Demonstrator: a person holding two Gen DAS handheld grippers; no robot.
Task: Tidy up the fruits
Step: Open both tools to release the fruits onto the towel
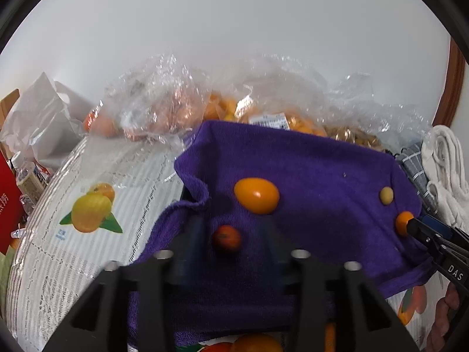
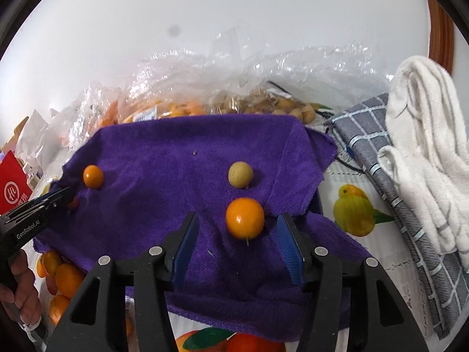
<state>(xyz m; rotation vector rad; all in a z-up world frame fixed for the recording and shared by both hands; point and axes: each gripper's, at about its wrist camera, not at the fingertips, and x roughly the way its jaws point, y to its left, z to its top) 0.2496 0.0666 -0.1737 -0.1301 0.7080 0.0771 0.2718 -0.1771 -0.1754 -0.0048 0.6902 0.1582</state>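
Observation:
A purple towel [image 1: 307,170] lies on the table with fruits on it. In the left wrist view a small red fruit [image 1: 226,239] sits between the open fingers of my left gripper [image 1: 233,234], with an oval orange kumquat [image 1: 256,195] just beyond. In the right wrist view a round orange fruit [image 2: 244,218] sits between the open fingers of my right gripper [image 2: 239,228], with a beige longan [image 2: 240,174] behind it. The same orange fruit [image 1: 404,223] and longan [image 1: 386,196] show at the right of the left wrist view.
Clear plastic bags of fruit [image 1: 222,108] lie behind the towel. A white towel [image 2: 425,152] and a grey checked cloth [image 2: 378,152] lie at the right. A white bag [image 1: 41,123] and a red box [image 1: 8,205] stand at the left. The tablecloth [image 1: 96,211] has printed fruit.

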